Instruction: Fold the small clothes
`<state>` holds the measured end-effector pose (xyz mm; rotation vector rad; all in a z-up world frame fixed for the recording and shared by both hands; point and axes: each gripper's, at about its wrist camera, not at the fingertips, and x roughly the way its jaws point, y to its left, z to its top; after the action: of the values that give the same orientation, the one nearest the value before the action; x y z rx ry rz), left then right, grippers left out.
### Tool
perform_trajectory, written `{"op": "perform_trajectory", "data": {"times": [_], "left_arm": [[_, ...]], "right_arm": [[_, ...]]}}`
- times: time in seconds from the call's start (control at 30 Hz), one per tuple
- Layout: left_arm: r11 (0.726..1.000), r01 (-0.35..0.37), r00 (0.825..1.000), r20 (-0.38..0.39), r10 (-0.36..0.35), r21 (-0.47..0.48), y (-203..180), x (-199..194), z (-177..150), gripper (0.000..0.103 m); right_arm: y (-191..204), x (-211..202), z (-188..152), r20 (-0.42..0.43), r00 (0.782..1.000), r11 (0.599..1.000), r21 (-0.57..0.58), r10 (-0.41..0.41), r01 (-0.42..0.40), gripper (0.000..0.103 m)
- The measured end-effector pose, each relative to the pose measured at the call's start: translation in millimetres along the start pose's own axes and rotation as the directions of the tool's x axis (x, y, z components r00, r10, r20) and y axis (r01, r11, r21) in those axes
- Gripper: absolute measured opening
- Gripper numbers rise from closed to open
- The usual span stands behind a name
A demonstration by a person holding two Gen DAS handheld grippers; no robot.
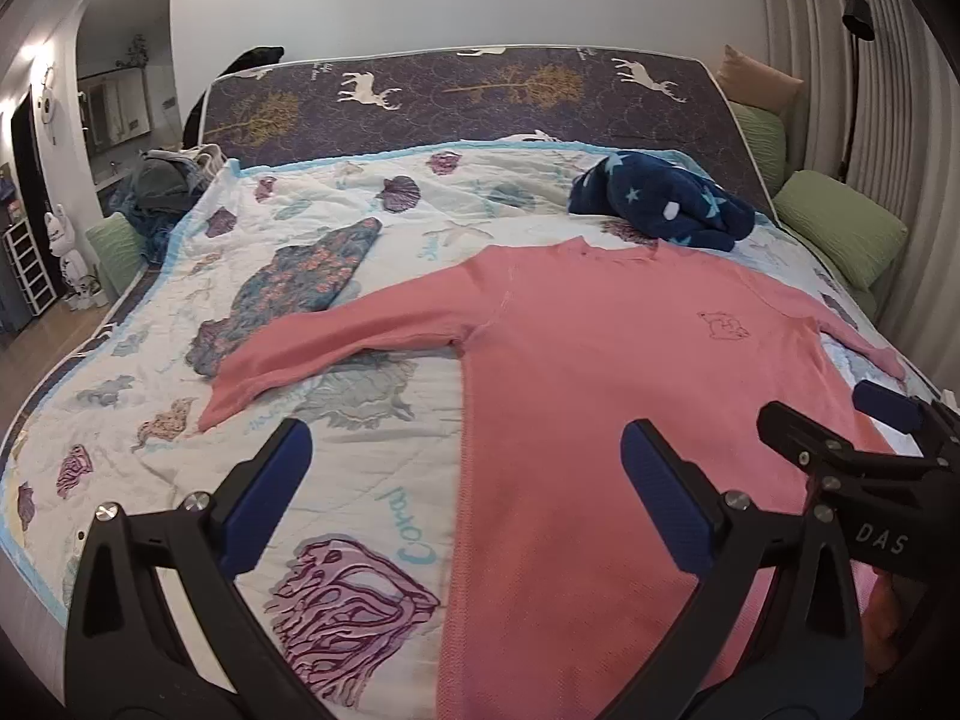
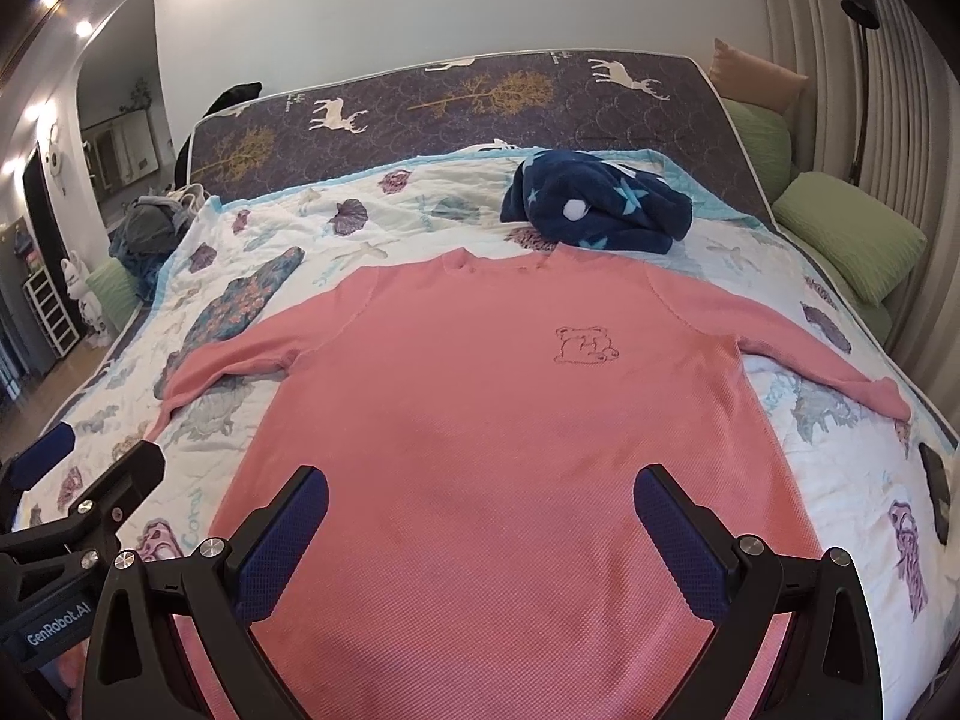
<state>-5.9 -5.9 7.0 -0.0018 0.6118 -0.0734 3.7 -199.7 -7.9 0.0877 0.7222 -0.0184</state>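
We hold the left gripper (image 1: pixel 465 480) wide open above the left edge of the pink sweater (image 2: pixel 492 420), which lies flat on the seashell quilt (image 1: pixel 336 420), sleeves spread. The right gripper (image 2: pixel 480 531), also wide open, hovers over the sweater's lower middle.

Green pillows (image 2: pixel 852 240) beside deer-print mattress (image 2: pixel 480 102); seashell quilt (image 1: pixel 372 396) underneath

We look from the near edge of the bed (image 1: pixel 420 204) toward its far end in both views, low and close over the pink top (image 2: pixel 480 420). Our left wrist view sits further left, over the top's left edge; our right sits centred. Both share top and bed.
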Motion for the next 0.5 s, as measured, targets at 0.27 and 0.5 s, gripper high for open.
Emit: {"op": "perform_trajectory", "data": {"times": [0.27,0.5], "left_arm": [[0.999,-0.020,1.000,-0.002,0.020,0.037,-5.6,-0.5,-0.1,0.103],[0.997,-0.052,0.998,-0.023,0.053,0.051,-3.6,4.4,0.4,0.103]], "right_arm": [[-0.2,0.5,0.3,-0.004,1.000,1.000,-0.002,0.002,-0.002,0.103],[-3.8,1.4,0.0,-0.012,1.000,1.000,0.007,0.008,-0.008,0.103]]}}
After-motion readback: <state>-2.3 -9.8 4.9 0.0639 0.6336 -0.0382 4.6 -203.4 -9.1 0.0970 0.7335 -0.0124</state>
